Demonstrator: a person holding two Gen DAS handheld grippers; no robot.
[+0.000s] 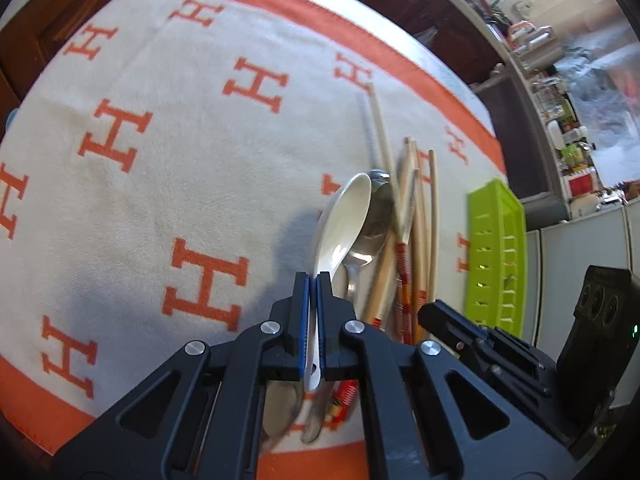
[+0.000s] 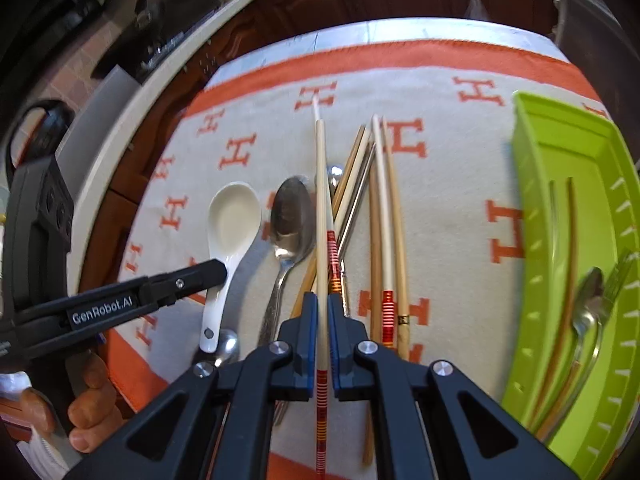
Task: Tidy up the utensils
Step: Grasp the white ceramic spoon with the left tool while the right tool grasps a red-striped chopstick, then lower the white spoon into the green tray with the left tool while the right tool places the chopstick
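Pick-up step: both grippers loaded.
Our left gripper [image 1: 312, 280] clamps the white spoon [image 1: 344, 220], right gripper [image 2: 323, 300] a chopstick [image 2: 321, 184]; next we carry them to the green tray [image 2: 560, 168].

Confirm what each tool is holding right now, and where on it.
Left tool is shut on the white ceramic spoon at its handle. Right tool is shut on a pale chopstick near its red-banded handle end.

Left gripper [image 1: 312, 280]: black linkage arms, blue pads, silver pivot screws; "GenRobot.AI" printed in white along its side.
Right gripper [image 2: 323, 300]: matching black frame, blue pads, silver screws.
Hand [image 2: 86, 404]: white cuff.
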